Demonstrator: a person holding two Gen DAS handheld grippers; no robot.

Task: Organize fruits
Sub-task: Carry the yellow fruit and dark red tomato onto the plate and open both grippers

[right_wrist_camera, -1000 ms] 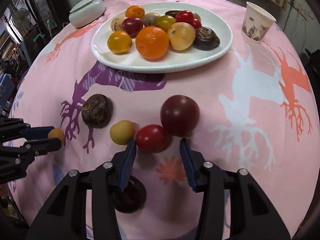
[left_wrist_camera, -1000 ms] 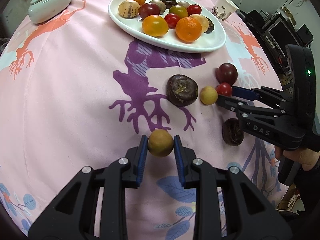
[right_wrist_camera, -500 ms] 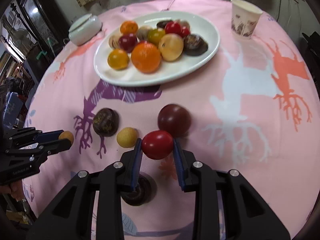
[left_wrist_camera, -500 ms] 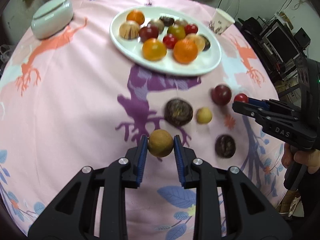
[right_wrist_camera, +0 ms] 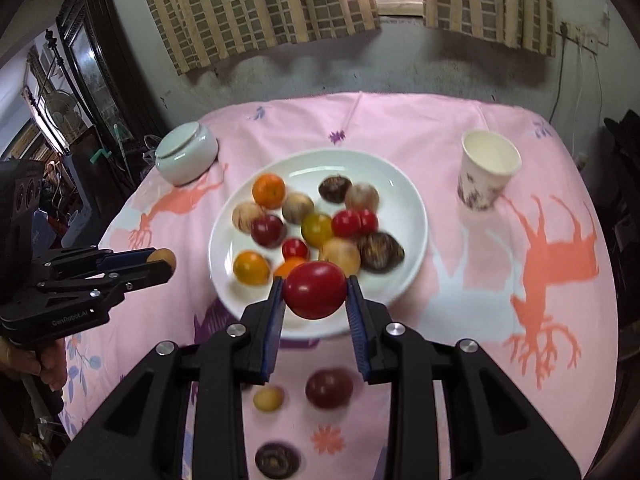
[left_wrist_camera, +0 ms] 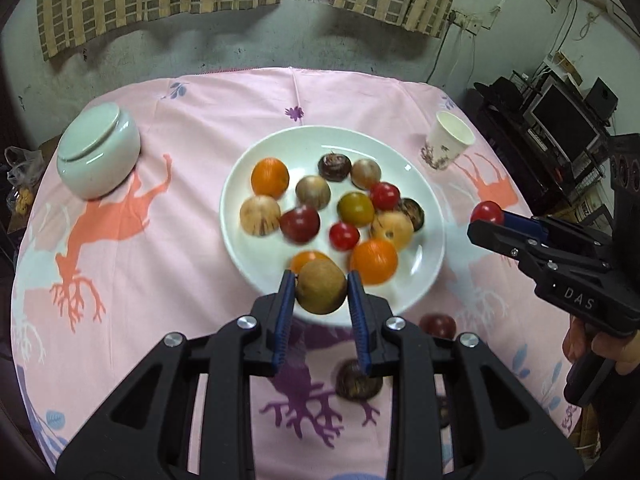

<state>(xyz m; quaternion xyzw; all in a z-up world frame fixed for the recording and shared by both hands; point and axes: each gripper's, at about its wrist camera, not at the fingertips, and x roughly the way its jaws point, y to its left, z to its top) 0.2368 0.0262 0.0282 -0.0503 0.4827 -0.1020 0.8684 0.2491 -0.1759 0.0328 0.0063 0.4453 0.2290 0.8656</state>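
Note:
My left gripper (left_wrist_camera: 321,294) is shut on a round brown fruit (left_wrist_camera: 320,286), held in the air over the near rim of the white plate (left_wrist_camera: 432,256). My right gripper (right_wrist_camera: 314,298) is shut on a red tomato (right_wrist_camera: 315,290), also lifted above the plate's (right_wrist_camera: 416,216) near edge. The plate carries several fruits: oranges, tomatoes, brown and dark ones. On the cloth below lie a dark red tomato (right_wrist_camera: 329,389), a small yellow fruit (right_wrist_camera: 268,398) and a dark brown fruit (right_wrist_camera: 277,460). Each gripper shows in the other's view, the right gripper (left_wrist_camera: 486,216) and the left gripper (right_wrist_camera: 162,262).
A paper cup (right_wrist_camera: 486,170) stands at the back right of the pink tablecloth, a pale lidded bowl (right_wrist_camera: 186,154) at the back left. A hand (left_wrist_camera: 600,346) holds the right tool. Shelves with electronics (left_wrist_camera: 560,120) stand off the table's right side.
The right gripper shut on the red tomato and lifted it off the cloth. Both grippers rose and moved toward the plate with their fruits.

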